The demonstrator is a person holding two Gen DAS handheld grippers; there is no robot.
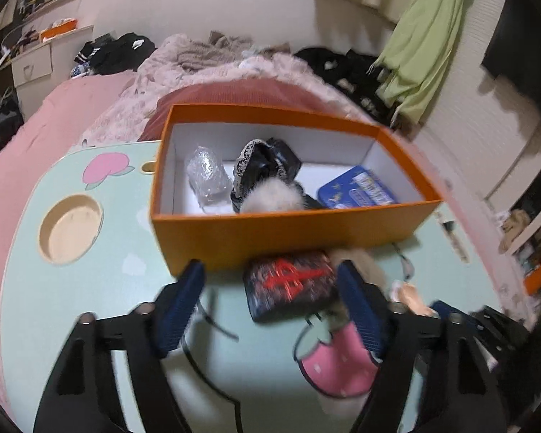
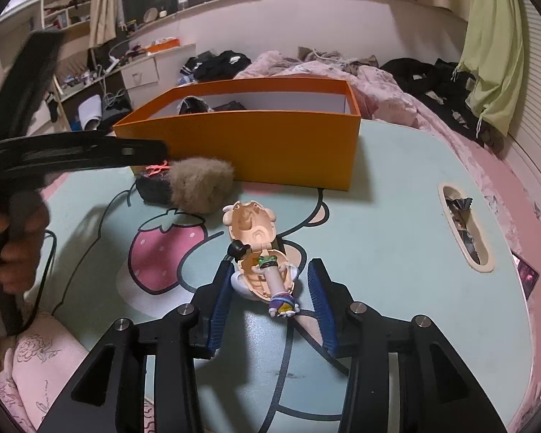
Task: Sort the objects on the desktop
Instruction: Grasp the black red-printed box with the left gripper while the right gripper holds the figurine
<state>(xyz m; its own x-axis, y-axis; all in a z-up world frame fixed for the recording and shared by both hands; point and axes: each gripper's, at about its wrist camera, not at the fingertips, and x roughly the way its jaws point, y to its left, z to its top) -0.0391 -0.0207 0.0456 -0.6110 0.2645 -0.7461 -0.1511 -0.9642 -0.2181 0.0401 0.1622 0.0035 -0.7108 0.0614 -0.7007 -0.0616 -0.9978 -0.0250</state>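
Note:
An orange box [image 1: 288,232] stands on the mint table [image 1: 90,288]; it holds a clear plastic bundle [image 1: 207,176], a black lacy item [image 1: 267,166], a white fluffy piece [image 1: 274,198] and a blue tin [image 1: 359,189]. My left gripper [image 1: 274,296] is open around a black pouch with a red mark [image 1: 290,285], just in front of the box. A brown fur ball [image 2: 202,186] lies beside that pouch [image 2: 153,184]. My right gripper [image 2: 270,288] is open around a peach figurine [image 2: 259,252] lying on the table [image 2: 396,216].
The table has a round cup recess [image 1: 70,227] at the left and a slot [image 2: 465,227] at the right holding small items. A pink bed with heaped clothes lies behind. A green cloth [image 2: 494,43] hangs at the right.

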